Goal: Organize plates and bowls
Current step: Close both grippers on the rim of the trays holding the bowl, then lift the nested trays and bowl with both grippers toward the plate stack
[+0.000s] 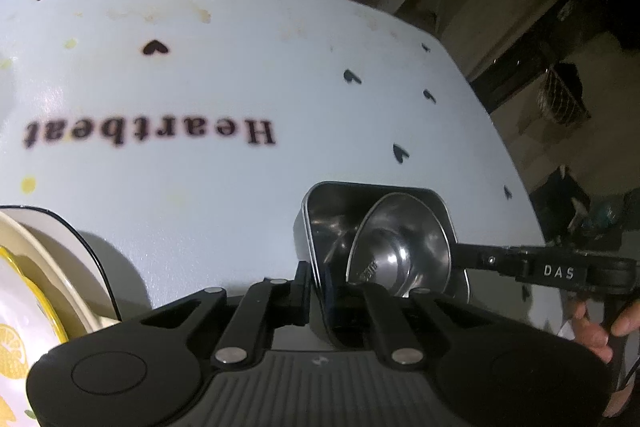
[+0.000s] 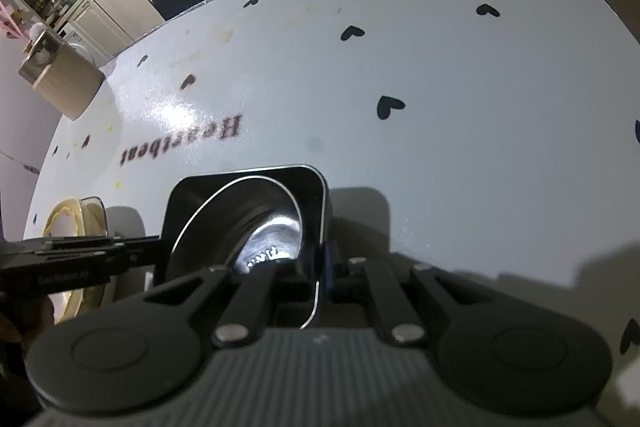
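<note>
Left gripper (image 1: pixel 318 285) clamps the near wall of a square steel container (image 1: pixel 320 211); right gripper (image 2: pixel 320 267) pinches a round shiny steel bowl (image 2: pixel 276 223) tilted inside it (fingertips partly hidden). Behind: glossy white table (image 1: pixel 240 87), lemon-print plates (image 1: pixel 24 307) cut off at the left.

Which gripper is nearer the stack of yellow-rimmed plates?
Left. The left gripper grips the metal container's wall beside the plate stack; the right gripper grips its far side.
</note>
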`<state>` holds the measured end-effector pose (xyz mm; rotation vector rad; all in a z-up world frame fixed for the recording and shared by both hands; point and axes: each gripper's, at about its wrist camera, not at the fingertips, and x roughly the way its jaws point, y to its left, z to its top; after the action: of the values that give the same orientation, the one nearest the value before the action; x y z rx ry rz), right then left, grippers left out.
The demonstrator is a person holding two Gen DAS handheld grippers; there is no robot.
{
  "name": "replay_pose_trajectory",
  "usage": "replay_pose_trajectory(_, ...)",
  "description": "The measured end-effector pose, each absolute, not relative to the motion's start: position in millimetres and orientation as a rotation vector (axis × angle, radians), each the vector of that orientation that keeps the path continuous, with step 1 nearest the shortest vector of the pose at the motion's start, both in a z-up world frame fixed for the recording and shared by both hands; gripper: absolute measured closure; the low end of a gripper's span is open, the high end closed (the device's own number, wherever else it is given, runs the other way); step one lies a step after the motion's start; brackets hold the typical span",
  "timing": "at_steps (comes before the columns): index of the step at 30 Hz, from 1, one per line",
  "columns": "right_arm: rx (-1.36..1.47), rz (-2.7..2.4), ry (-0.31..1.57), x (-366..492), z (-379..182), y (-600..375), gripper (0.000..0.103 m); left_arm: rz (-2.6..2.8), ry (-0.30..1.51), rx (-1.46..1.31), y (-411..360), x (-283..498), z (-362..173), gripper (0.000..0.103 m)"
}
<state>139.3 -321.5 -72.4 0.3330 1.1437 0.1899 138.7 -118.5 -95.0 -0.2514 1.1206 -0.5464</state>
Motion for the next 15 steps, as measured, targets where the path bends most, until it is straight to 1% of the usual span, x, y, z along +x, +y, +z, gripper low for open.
replay_pose_trajectory(15, 0.478, 0.21, 0.956, 131.0, -42.7, -331.2, 0.097, -0.549, 1.01, -0.393, -87.1, 132.5, -65.3, 0.097)
